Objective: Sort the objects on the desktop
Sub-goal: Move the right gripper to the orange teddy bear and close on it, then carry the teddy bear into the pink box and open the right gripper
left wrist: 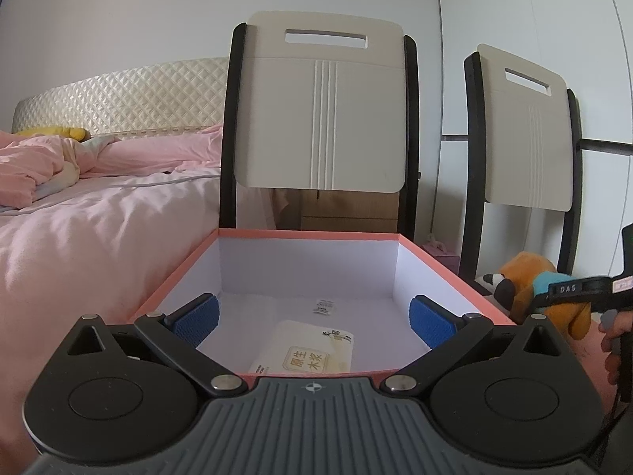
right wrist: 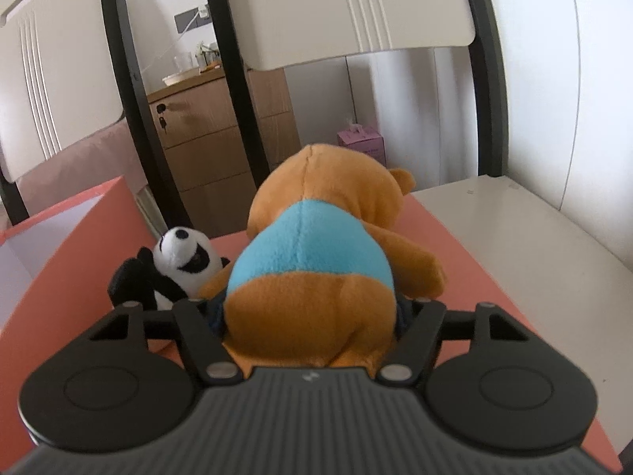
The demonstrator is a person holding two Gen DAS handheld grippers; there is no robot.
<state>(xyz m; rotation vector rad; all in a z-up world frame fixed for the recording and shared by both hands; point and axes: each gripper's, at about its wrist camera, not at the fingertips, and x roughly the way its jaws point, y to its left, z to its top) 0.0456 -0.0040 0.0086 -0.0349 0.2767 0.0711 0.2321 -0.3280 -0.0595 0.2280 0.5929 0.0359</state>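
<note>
My left gripper (left wrist: 314, 322) is open and empty, its blue pads (left wrist: 197, 320) spread above the near edge of an open pink box (left wrist: 308, 233) with a white inside. A tissue pack (left wrist: 304, 352) and a small sachet (left wrist: 322, 306) lie on the box floor. My right gripper (right wrist: 312, 312) is shut on a brown plush bear in a blue shirt (right wrist: 312, 245), its fingers pressed into the bear's lower body; the pads are hidden by plush. A small panda plush (right wrist: 186, 261) lies against the bear's left side. The bear (left wrist: 530, 277) also shows right of the box.
The pink tabletop (right wrist: 467, 253) carries the box (right wrist: 67, 229) at left. Two chairs (left wrist: 320, 118) (left wrist: 526, 138) stand behind the table. A bed with pink covers (left wrist: 99, 206) is at left. A wooden drawer cabinet (right wrist: 209, 138) and a purple carton (right wrist: 362, 142) stand behind.
</note>
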